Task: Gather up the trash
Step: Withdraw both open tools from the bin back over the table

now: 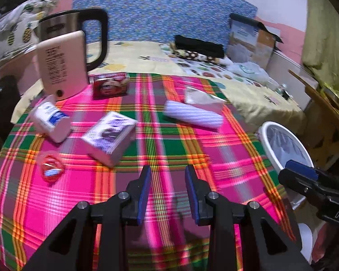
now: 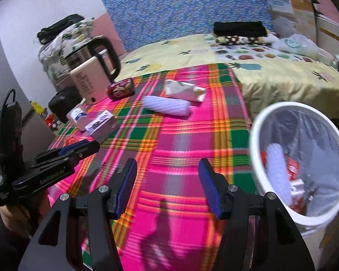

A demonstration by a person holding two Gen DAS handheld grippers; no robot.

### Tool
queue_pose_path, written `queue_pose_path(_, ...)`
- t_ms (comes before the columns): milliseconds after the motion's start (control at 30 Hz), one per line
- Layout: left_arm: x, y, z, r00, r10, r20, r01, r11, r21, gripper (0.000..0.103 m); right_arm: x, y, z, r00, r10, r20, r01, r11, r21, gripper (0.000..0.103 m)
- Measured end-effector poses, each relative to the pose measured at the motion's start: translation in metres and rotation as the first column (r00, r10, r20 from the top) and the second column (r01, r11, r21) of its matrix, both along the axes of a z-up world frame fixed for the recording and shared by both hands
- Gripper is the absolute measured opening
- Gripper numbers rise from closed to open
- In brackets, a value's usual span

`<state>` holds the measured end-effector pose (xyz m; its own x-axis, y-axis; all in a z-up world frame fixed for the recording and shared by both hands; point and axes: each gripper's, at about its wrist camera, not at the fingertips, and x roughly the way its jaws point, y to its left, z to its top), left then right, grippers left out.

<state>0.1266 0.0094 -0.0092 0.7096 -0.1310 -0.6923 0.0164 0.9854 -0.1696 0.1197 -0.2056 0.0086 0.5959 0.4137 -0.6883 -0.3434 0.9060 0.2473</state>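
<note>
Trash lies on a pink plaid cloth [image 1: 169,180]: a white ribbed tube [image 1: 193,114] [image 2: 167,105], a white packet [image 1: 201,97] [image 2: 184,90], a purple-white box [image 1: 109,134] [image 2: 100,123], a white-blue carton [image 1: 50,117] [image 2: 78,116], a red wrapper [image 1: 52,169] and a red box [image 1: 109,85] [image 2: 121,89]. A white bin [image 2: 305,160] [image 1: 284,144] beside the bed holds a ribbed tube and red packs. My left gripper [image 1: 168,187] [image 2: 79,148] is open and empty above the cloth. My right gripper [image 2: 167,183] [image 1: 300,167] is open and empty, just left of the bin.
A steel kettle [image 1: 72,52] [image 2: 92,67] stands at the cloth's far left corner. A yellow fruit-print sheet [image 2: 271,74] covers the bed beyond. A cardboard box [image 1: 250,40] and folded black cloth [image 1: 198,45] sit at the back. A wooden shelf [image 1: 323,99] is at right.
</note>
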Motion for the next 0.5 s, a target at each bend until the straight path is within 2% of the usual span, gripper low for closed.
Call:
queue_pose_path(100, -0.001, 0.021, 0.002, 0.999, 0.04, 0.007, -0.04, 0.999, -0.001, 0.044, 0.002, 0.014, 0.001, 1.0, 0.029, 0.0, -0.029, 1.0, 0.0, 0.058)
queue_pose_path(367, 0.0, 0.072, 0.007, 0.991, 0.131, 0.028, -0.131, 0.991, 0.012, 0.047, 0.011, 0.044, 0.003, 0.997, 0.073, -0.002, -0.073, 0.997, 0.005, 0.058)
queue_pose_path(500, 0.003, 0.1, 0.008, 0.985, 0.169, 0.039, -0.17, 0.985, 0.027, 0.052, 0.015, 0.064, 0.005, 0.995, 0.1, -0.003, -0.1, 0.995, 0.004, 0.058)
